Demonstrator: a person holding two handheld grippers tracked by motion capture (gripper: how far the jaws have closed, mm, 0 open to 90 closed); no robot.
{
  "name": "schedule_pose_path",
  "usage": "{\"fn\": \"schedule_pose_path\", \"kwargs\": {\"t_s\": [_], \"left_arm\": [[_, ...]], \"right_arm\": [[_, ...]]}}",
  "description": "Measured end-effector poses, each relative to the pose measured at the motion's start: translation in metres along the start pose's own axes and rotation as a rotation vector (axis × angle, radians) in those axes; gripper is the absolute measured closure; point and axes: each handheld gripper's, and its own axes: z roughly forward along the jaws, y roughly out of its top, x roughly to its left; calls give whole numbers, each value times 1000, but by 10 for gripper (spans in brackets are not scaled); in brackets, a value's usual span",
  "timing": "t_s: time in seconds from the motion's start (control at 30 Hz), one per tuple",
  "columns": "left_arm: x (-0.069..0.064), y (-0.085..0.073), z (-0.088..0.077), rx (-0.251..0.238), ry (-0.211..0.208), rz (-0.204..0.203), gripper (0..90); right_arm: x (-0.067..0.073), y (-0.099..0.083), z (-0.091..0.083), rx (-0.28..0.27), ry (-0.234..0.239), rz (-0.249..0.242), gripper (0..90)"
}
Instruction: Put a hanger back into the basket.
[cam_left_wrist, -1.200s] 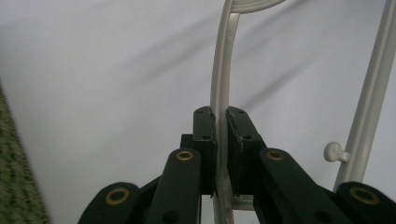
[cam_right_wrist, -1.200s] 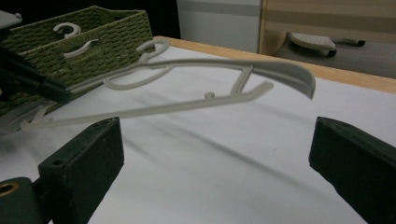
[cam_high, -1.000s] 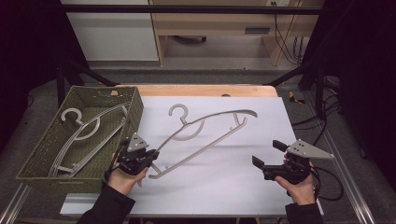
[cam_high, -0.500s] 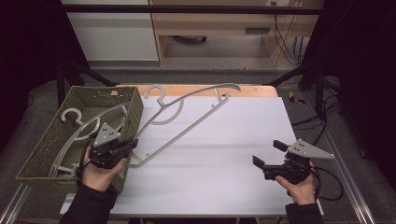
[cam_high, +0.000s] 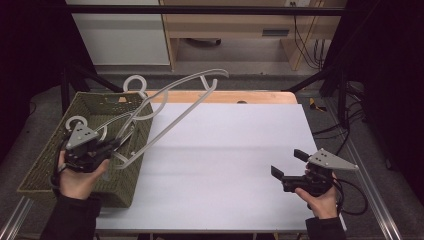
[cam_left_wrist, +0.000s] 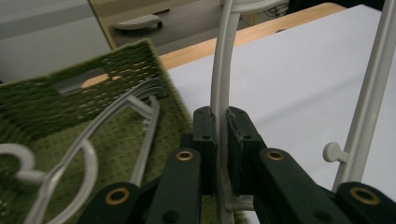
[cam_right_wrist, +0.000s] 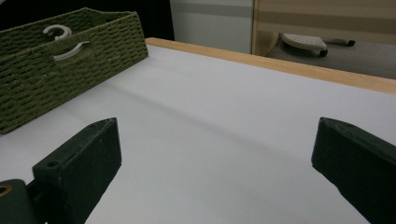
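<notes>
Left gripper (cam_left_wrist: 221, 135): the jaws are clamped on one thin arm of the white hanger (cam_high: 175, 102), which runs up and away between the pads. In the high view the left gripper (cam_high: 111, 147) sits above the near right wall of the green woven basket (cam_high: 131, 172), with the hanger rising from the fingertips and slanting away toward the far edge of the table, its hook end in the air.

Change over the last second: the hanger lay flat on the white table (cam_high: 230, 165) near the middle; it is now lifted clear of the surface and carried toward the basket. The transfer appears to be in its carry phase, with placement not yet done.

Beyond the fingertips, inside the basket (cam_left_wrist: 116, 107), another hanger (cam_left_wrist: 88, 154) already lies on the floor; the held hanger will likely need lowering beside or over it.

Right gripper (cam_high: 290, 167): jaws spread wide and empty, with bare table between the pads (cam_right_wrist: 79, 154), well apart from the hanger.
</notes>
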Motion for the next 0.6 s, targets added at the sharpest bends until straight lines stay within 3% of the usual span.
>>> {"fn": "schedule_pose_path", "kwargs": {"t_s": [0.23, 0.6], "left_arm": [[30, 4, -9, 13, 64, -10, 829], [58, 4, -11, 44, 131, -9, 828]], "right_arm": [[0, 0, 1, 1, -2, 0, 16], [-1, -1, 1, 5, -6, -1, 10]]}}
